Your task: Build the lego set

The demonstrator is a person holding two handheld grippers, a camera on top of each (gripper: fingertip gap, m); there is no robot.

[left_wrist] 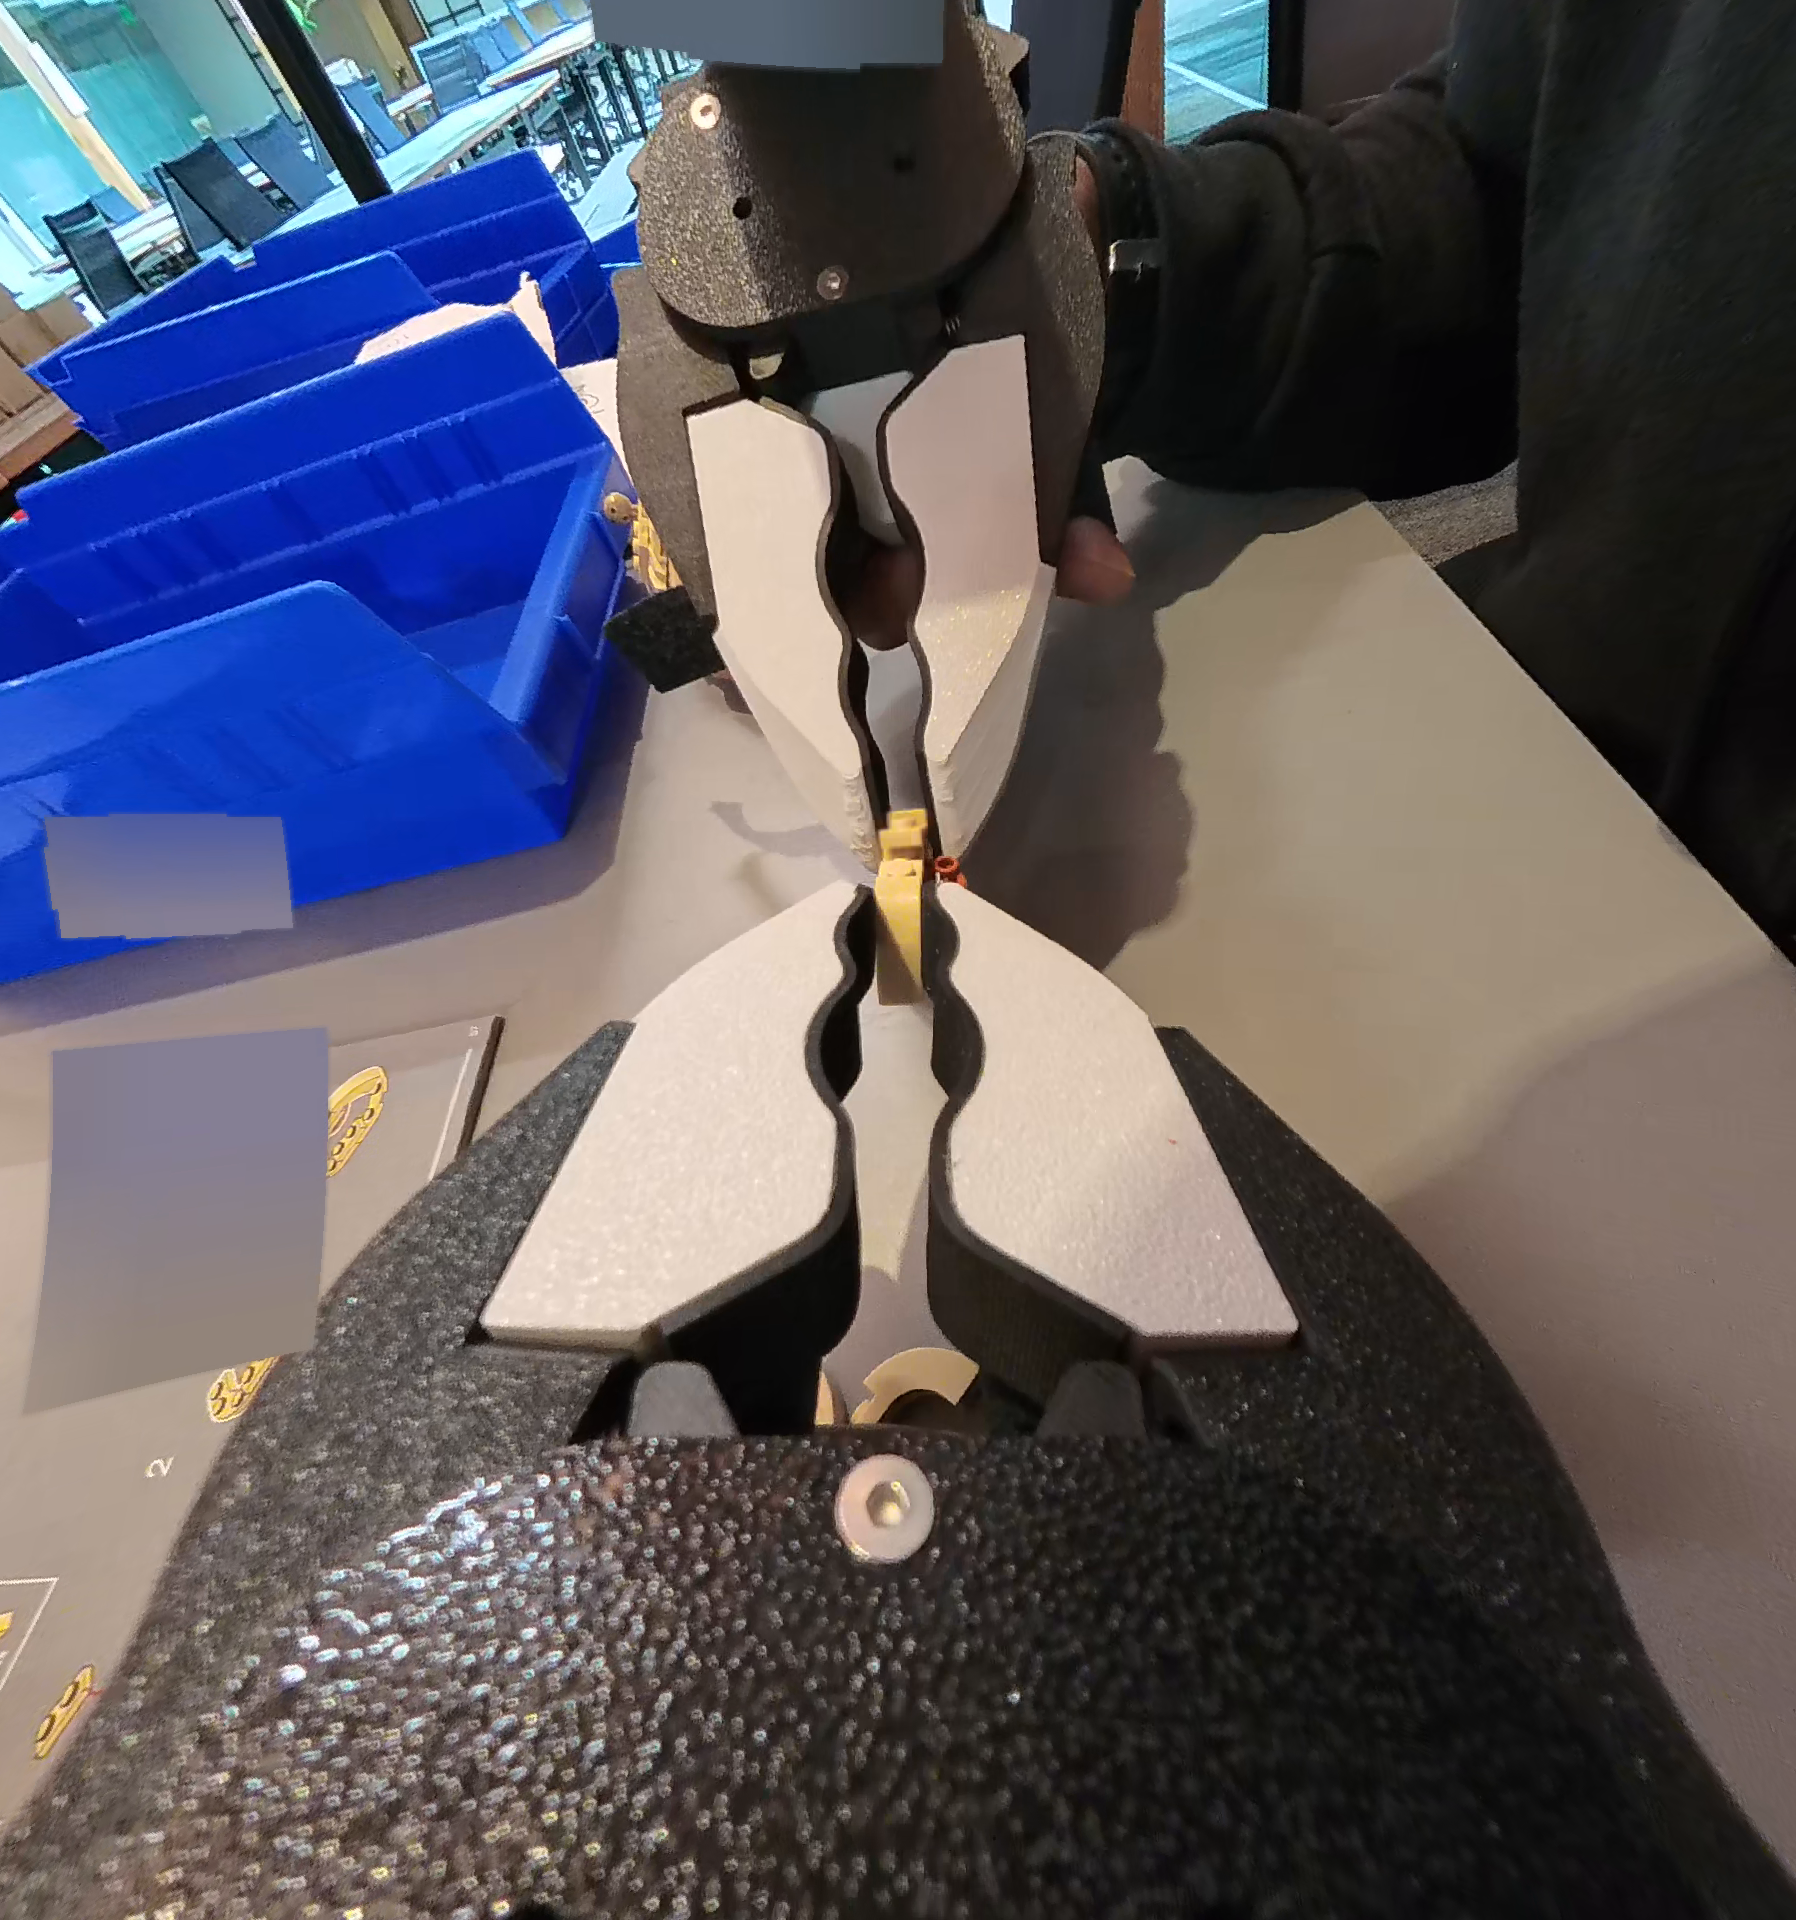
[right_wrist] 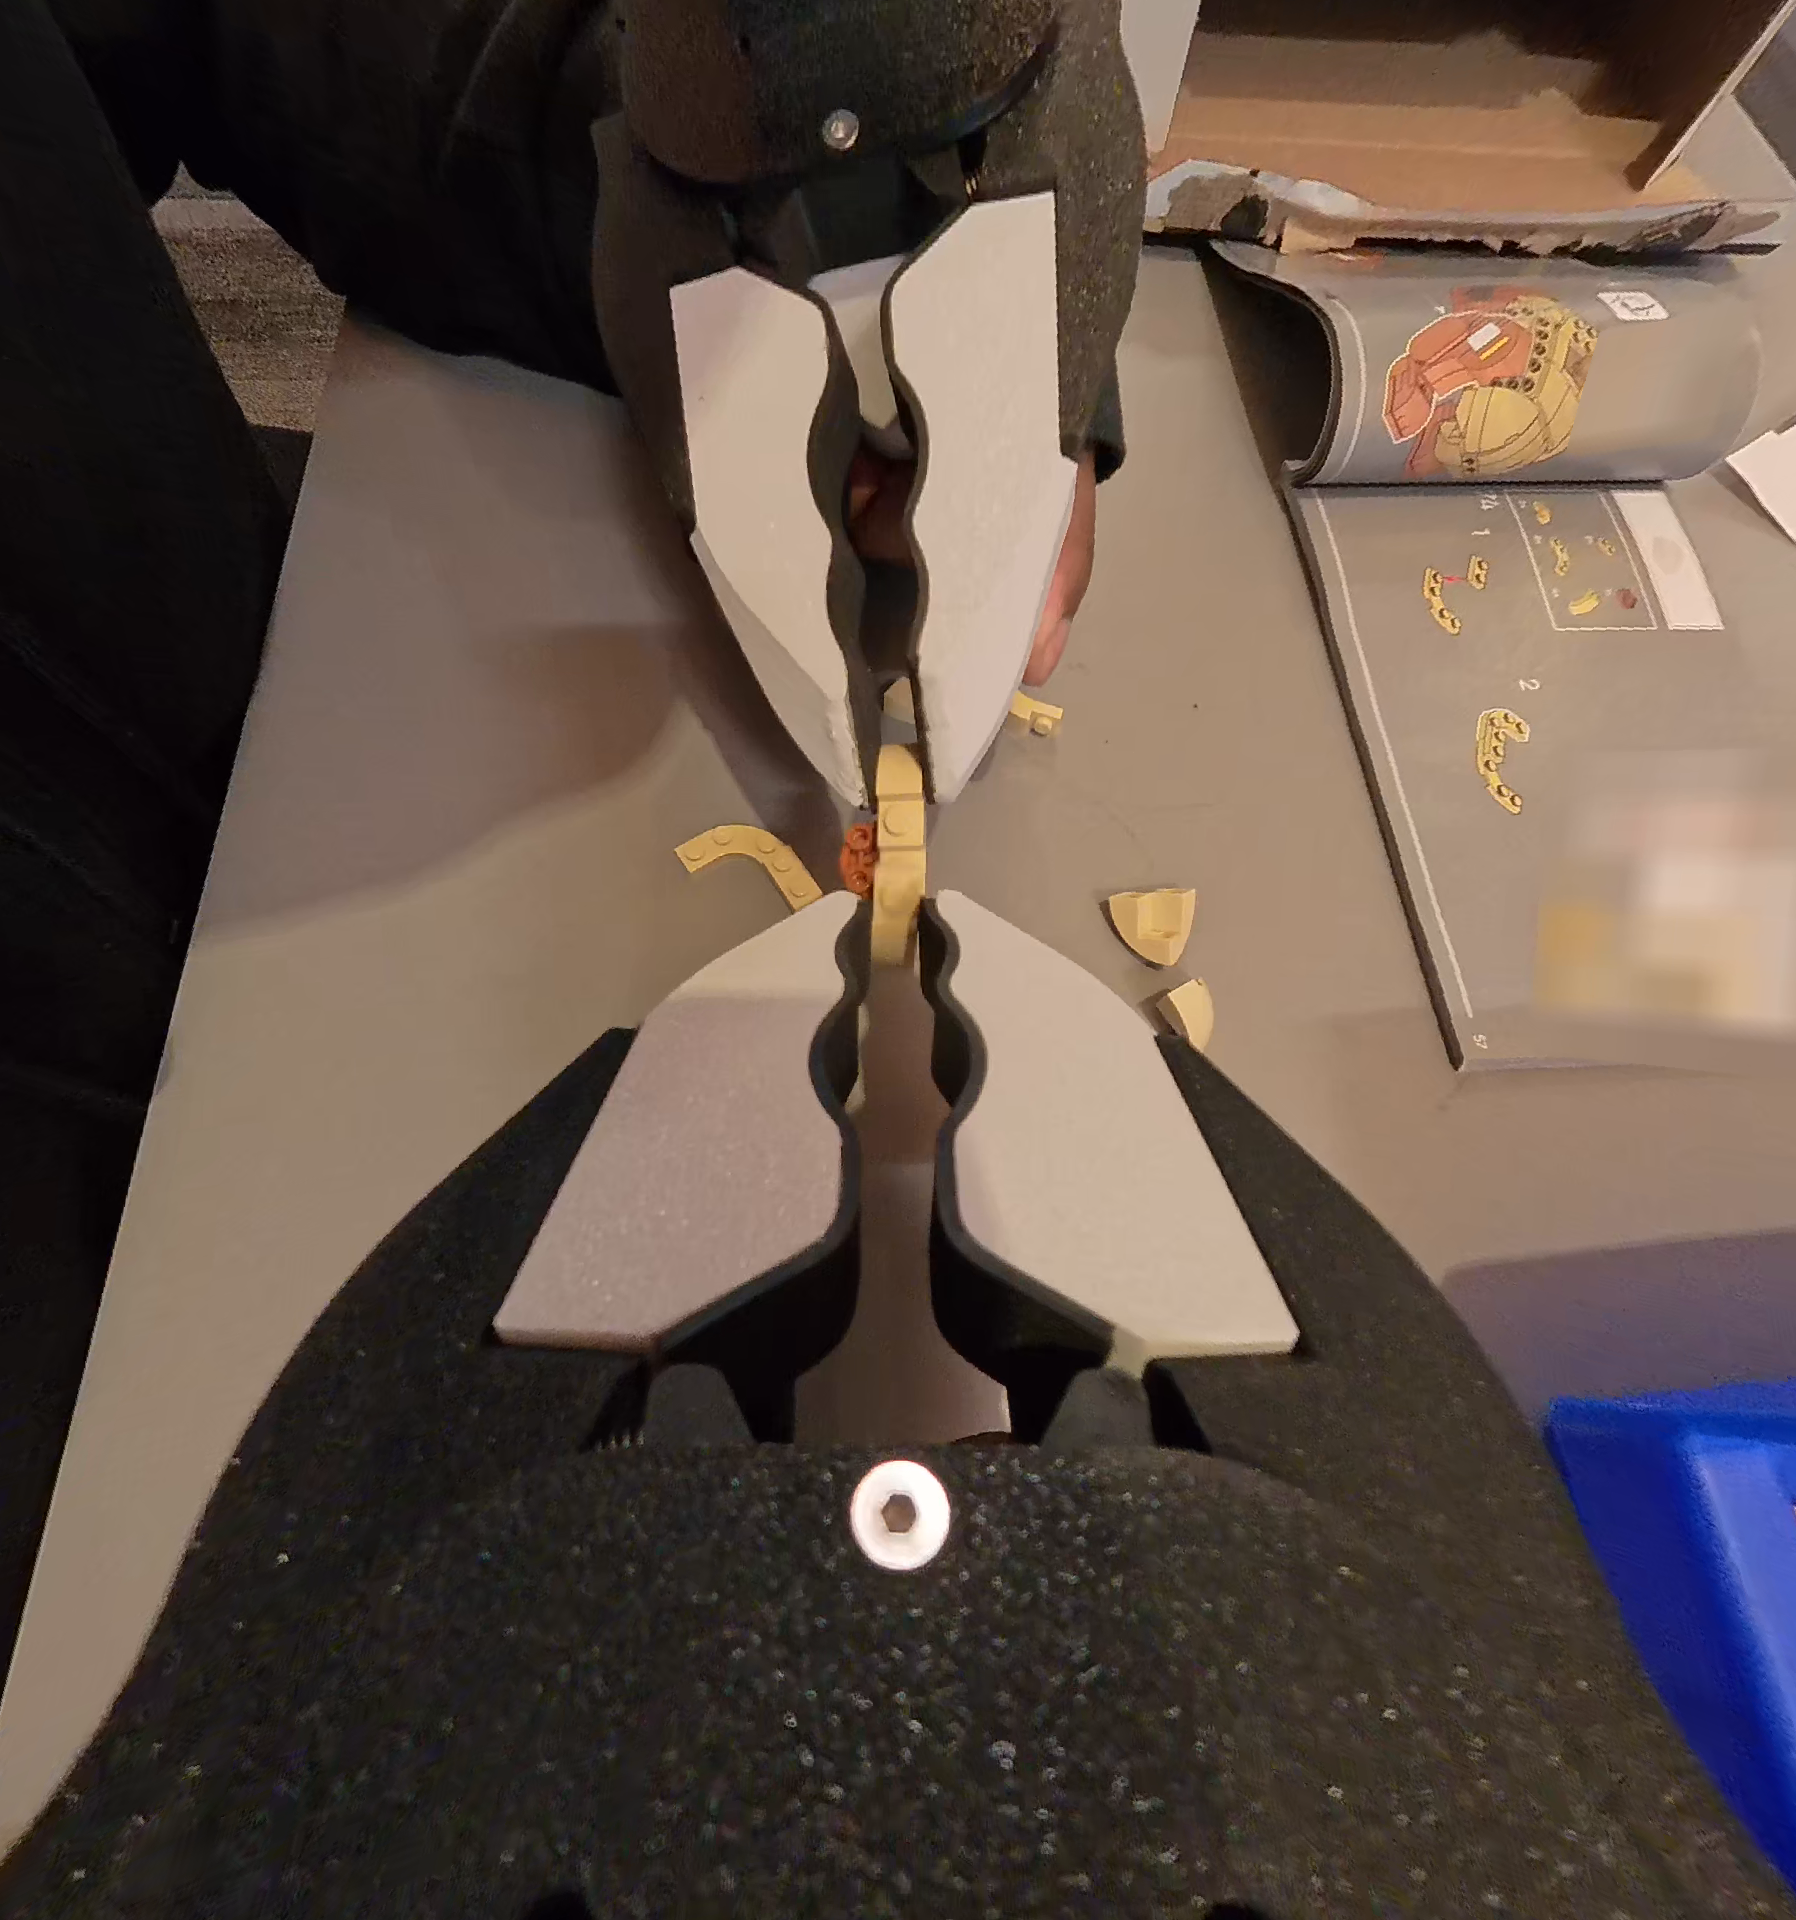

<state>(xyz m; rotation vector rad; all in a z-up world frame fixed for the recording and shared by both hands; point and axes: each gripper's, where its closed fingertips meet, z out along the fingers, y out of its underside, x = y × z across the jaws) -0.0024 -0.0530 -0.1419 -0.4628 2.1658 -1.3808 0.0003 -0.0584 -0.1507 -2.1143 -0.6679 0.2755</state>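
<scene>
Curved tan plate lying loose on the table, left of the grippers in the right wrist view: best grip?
Judging by its pose, come straight down on the curved tan plate. It lies flat, studs up, so pinch across its narrow width on the open left arm; the other end runs under the right gripper.

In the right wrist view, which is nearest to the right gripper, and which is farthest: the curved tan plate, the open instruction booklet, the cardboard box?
From the right gripper:
1. Curved tan plate, just left of the fingertips.
2. Open instruction booklet, on the right.
3. Cardboard box, top right, behind the booklet.
</scene>
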